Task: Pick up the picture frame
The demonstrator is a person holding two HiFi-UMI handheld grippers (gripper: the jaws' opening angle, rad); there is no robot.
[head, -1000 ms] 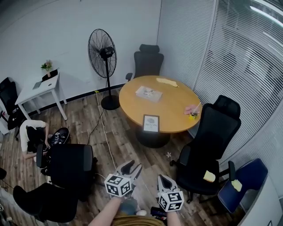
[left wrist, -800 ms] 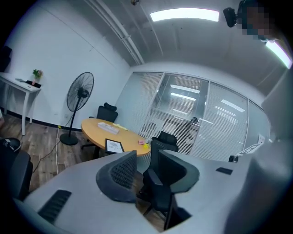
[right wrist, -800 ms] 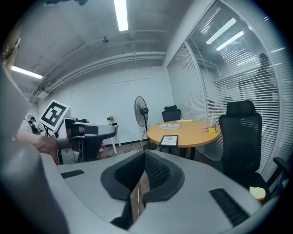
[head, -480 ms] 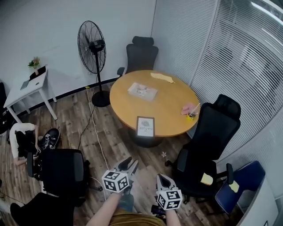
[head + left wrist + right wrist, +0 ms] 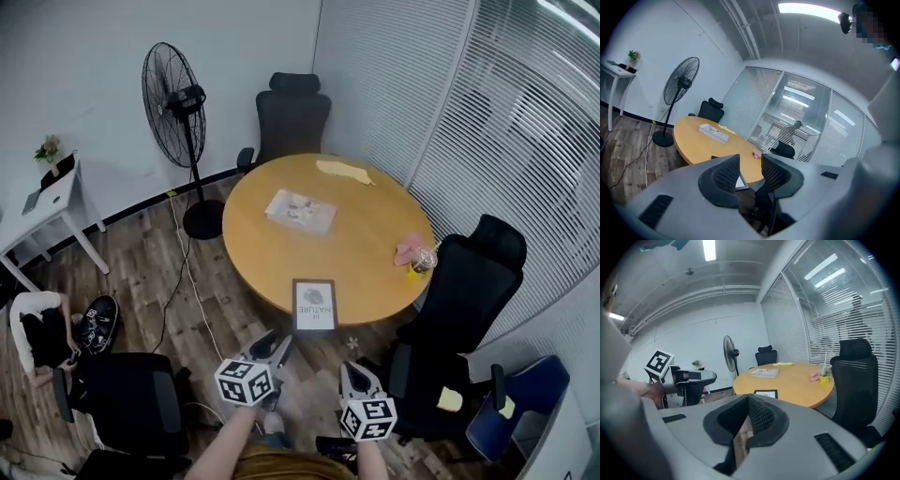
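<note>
The picture frame [image 5: 314,305], dark-edged with a white print, lies flat on the round wooden table [image 5: 272,258] close to its near edge. In the right gripper view the picture frame [image 5: 765,393] shows just beyond the jaws. Both grippers hang over the floor short of the table. My left gripper [image 5: 272,345] sits below and left of the frame; its jaws are closing, with a gap and nothing gripped between them [image 5: 750,161]. My right gripper [image 5: 349,373] is below and right of the frame, and its fingertips meet with nothing in them [image 5: 747,399].
A flat book [image 5: 300,211], a yellow cloth [image 5: 342,171] and a pink item beside a bottle [image 5: 417,258] lie on the table. Black chairs stand at the far side [image 5: 292,112], right [image 5: 469,281] and near left [image 5: 131,403]. A fan [image 5: 173,98] stands left.
I have moved closer to the table, so the frame now lies just ahead of both grippers. The left jaws have narrowed.
</note>
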